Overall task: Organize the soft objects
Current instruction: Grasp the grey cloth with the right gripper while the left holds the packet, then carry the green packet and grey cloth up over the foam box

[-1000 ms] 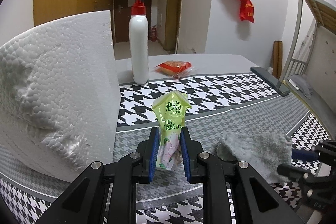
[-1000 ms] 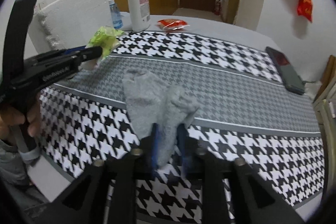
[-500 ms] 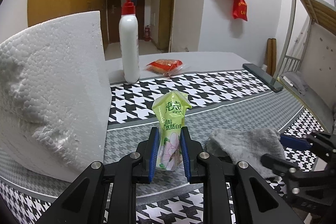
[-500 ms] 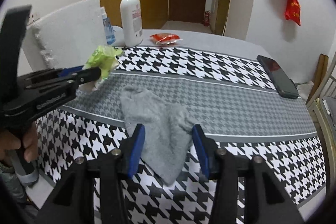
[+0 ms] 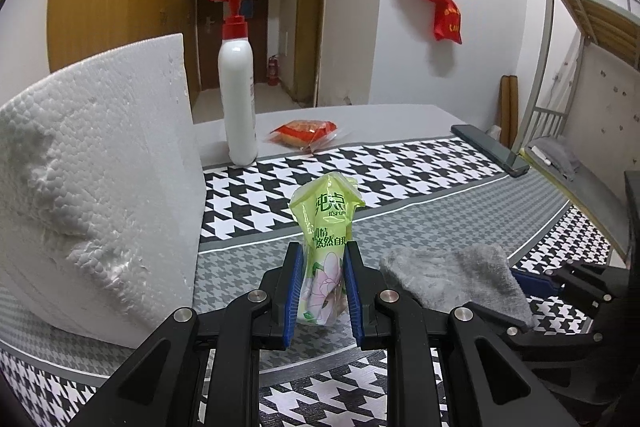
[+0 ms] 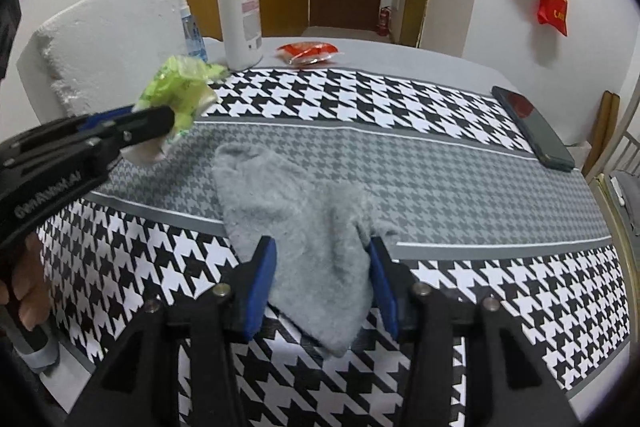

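Observation:
My left gripper (image 5: 322, 267) is shut on a green tissue packet (image 5: 326, 227) and holds it upright above the table; the packet also shows in the right wrist view (image 6: 180, 95), clamped in the left gripper (image 6: 160, 123). A grey sock (image 6: 296, 211) lies flat on the houndstooth cloth; it also shows in the left wrist view (image 5: 456, 275). My right gripper (image 6: 322, 267) is open, its blue pads on either side of the sock's near end, not squeezing it.
A white foam block (image 5: 92, 163) stands at the left. A white pump bottle (image 5: 238, 91) and a red snack packet (image 5: 306, 131) sit at the back. A small blue bottle (image 6: 192, 27) stands behind the foam. A dark phone (image 6: 536, 131) lies at the right edge.
My right gripper has opened and let go of the grey sock, which now lies flat. My left gripper still holds the green packet, shifted a little.

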`<act>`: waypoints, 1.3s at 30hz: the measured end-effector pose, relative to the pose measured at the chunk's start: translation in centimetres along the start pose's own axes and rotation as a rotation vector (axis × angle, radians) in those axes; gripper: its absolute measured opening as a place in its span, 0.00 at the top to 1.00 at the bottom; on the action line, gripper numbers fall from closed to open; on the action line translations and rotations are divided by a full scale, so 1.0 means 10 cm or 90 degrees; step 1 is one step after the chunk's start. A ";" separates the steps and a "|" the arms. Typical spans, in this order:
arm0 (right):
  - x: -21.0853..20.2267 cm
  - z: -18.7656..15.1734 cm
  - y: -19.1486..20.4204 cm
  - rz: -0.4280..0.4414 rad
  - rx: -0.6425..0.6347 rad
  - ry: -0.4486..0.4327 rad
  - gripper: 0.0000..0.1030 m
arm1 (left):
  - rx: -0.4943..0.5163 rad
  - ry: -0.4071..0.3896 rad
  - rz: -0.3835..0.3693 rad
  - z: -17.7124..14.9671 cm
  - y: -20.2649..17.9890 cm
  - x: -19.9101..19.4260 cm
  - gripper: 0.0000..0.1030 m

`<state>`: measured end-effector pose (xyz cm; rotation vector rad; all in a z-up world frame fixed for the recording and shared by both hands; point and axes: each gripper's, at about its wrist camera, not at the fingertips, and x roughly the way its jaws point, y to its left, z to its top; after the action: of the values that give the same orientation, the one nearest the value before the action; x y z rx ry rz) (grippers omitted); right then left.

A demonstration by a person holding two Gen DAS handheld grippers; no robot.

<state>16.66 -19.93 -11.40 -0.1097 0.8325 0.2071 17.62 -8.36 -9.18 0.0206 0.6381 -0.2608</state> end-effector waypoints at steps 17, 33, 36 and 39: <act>-0.36 0.03 -0.01 0.024 0.034 -0.059 0.84 | 0.016 -0.033 -0.007 0.02 0.02 -0.30 0.78; -0.89 0.16 0.13 0.040 0.048 -0.155 0.85 | 0.022 -0.082 -0.002 0.01 0.10 -0.81 0.78; -0.96 0.18 0.15 0.043 0.052 -0.167 0.85 | 0.029 -0.095 0.002 0.03 0.11 -0.91 0.78; -1.05 0.24 0.18 0.048 0.053 -0.185 0.85 | 0.038 -0.108 0.006 0.07 0.10 -1.00 0.78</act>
<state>11.09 -19.22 -2.03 0.0298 0.5551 0.2527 10.57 -5.12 -2.83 0.0583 0.4612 -0.2687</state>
